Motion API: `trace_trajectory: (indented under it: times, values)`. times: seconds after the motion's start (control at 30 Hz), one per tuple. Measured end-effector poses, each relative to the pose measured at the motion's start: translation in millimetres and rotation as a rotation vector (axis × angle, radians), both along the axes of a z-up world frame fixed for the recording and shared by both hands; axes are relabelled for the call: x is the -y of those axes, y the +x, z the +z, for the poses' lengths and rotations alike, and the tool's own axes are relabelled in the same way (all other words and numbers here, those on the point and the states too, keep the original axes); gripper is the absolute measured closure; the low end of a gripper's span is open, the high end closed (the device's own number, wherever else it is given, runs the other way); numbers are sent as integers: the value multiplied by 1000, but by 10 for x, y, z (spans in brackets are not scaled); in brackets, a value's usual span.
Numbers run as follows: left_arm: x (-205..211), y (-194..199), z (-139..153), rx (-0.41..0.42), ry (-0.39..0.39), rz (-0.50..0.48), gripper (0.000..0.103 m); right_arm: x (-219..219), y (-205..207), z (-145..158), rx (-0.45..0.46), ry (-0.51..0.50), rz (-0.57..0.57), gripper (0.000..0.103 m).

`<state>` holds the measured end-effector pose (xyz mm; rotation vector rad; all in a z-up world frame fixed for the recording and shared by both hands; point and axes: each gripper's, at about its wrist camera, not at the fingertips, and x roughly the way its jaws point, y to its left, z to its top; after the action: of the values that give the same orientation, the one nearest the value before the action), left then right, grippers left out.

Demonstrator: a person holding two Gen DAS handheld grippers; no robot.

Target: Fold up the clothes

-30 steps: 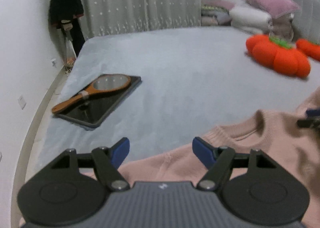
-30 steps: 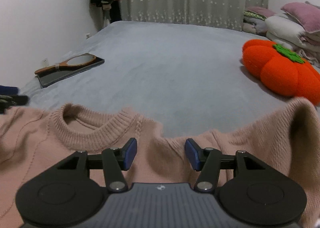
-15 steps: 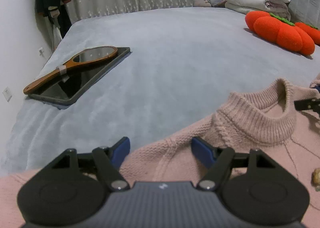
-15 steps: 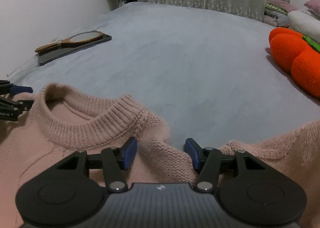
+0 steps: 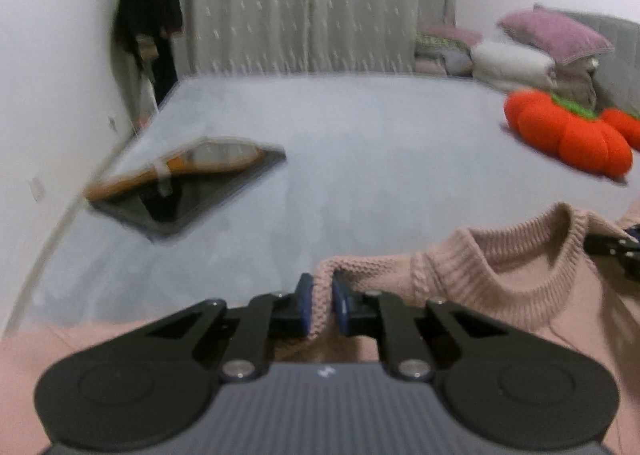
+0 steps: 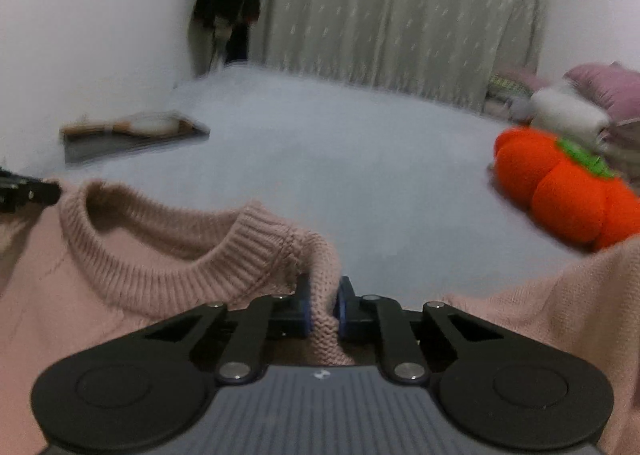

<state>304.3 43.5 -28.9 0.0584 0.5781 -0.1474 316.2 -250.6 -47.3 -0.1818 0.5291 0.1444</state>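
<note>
A pink knitted sweater (image 5: 520, 287) lies at the near edge of the grey bed (image 5: 360, 159), its ribbed collar (image 6: 168, 255) opening upward between the two tools. The left claw (image 5: 320, 305) is pinched on a ridge of knit at the shoulder seam just left of the collar, and the right claw (image 6: 322, 305) is pinched on the matching ridge just right of it; in each wrist view the blue pads stand close together with a fold of fabric squeezed between them. The line that matters runs from one claw to the other across the shoulders, with the collar at its middle and the body of the sweater trailing back toward the person, out of sight beneath the tools. Each claw sits equally near its own shoulder, so neither has the advantage, and a level lift or drag would seem to depend on both keeping that shoulder line taut. Both views are smeared with motion blur. Well apart, a hand mirror (image 5: 188, 163) rests on a dark tablet (image 5: 192, 199) to the left, and an orange pumpkin cushion (image 6: 560, 191) lies to the right.
</note>
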Motion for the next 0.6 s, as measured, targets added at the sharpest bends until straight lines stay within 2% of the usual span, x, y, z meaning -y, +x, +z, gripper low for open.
trace_trajectory:
  times: [0.17,0.3,0.37,0.5,0.53,0.57,0.6]
  values:
    - [-23,270,67,25,23,71,92,-141,298,130,23,3,-8,90]
    - [21,568,-325,-23,102,103,91,-277,666,-200,-55,7,-20,90]
    - [17,683,-529,-52,107,122,85,-326,808,-403,-99,13,-31,86]
    - [54,735,-521,-52,126,149,78,-314,849,-451,-87,36,-56,83]
    - [55,695,-481,-49,117,154,73,-315,818,-432,-85,29,-72,78]
    - [57,654,-441,-47,108,159,62,-316,786,-414,-82,23,-89,73]
    - [58,614,-401,-45,100,164,57,-304,738,-385,-80,25,-100,72]
